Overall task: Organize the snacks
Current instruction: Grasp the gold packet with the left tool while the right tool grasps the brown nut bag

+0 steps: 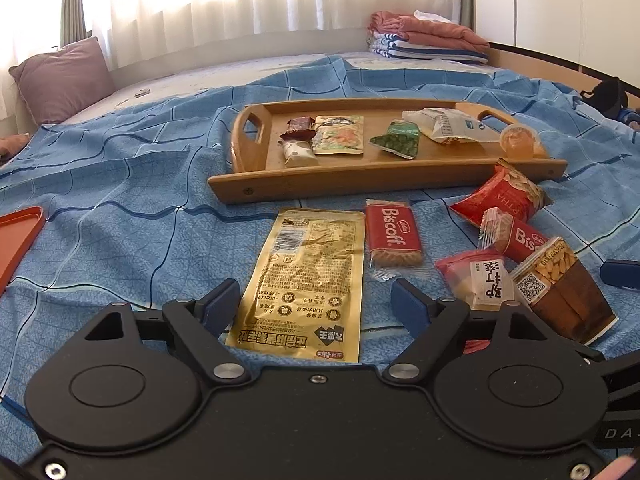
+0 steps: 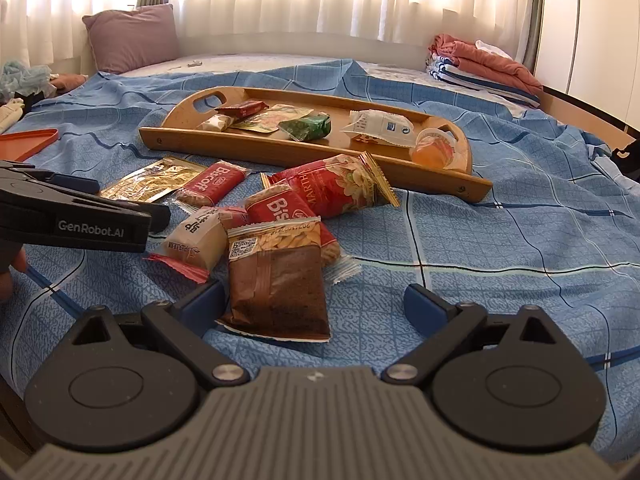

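Bedspread [image 1: 120,184] — gold packet [image 1: 308,276] (flat) between left gripper [image 1: 316,304]

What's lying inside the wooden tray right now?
Inside the wooden tray: a small red packet, a white wrapper, a yellowish pouch, a green packet, a white bag and a jelly cup. Anything beneath them is hidden.

Six snacks on one wooden tray [image 1: 256,194]; six on the bedspread [image 1: 120,184].

both wrist views low over the bed, angled down, facing the window, sharing the wooden tray [image 1: 256,191] and snack pile
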A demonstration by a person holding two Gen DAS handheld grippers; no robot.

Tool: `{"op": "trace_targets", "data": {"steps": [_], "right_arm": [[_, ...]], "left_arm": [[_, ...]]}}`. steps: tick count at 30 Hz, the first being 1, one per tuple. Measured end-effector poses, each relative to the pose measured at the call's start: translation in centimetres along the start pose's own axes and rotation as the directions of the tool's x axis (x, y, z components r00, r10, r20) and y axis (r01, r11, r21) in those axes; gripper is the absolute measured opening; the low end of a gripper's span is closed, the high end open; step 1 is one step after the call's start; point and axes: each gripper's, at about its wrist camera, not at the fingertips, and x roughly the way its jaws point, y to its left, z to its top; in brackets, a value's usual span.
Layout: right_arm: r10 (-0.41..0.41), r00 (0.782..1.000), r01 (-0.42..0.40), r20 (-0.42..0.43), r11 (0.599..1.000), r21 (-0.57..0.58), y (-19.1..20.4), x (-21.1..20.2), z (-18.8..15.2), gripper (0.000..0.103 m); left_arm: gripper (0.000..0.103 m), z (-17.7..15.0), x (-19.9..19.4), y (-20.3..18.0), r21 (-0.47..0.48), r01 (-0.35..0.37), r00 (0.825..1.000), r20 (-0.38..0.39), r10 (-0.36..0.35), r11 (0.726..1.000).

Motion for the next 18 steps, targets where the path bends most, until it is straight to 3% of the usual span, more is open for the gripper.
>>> {"op": "trace_targets", "data": {"steps": [3,11,17,18], "right_arm": [[0.000,1.000,0.000,0.003,1.000,0.000,0.0,0.0,-0.1,0.100],[-0.017,0.999,0.016,0.030,0.999,0.041,0.2,-0.2,-0.3,0.097],[-0.035,0.996,0.032,0.086,0.999,0.037,1.1,-1.2,-0.8,0.071],[-0.032,0.995,0.030,0.093,0.999,0.032,1.2,-1.4,-0.8,0.061]], "left_arm": [[0.064,0.3,0.3,0.0,-0.004,0.020,1.000,0.005,-0.020,1.000],[0.060,0.3,-0.7,-0.2,0.007,0.027,1.000,0.004,-0.027,1.000],[0.060,0.1,-1.7,-0.2,0.013,0.025,1.000,-0.002,-0.025,1.000],[0.060,0.2,-1.9,-0.1,0.009,0.022,1.000,-0.003,-0.022,1.000]]}}
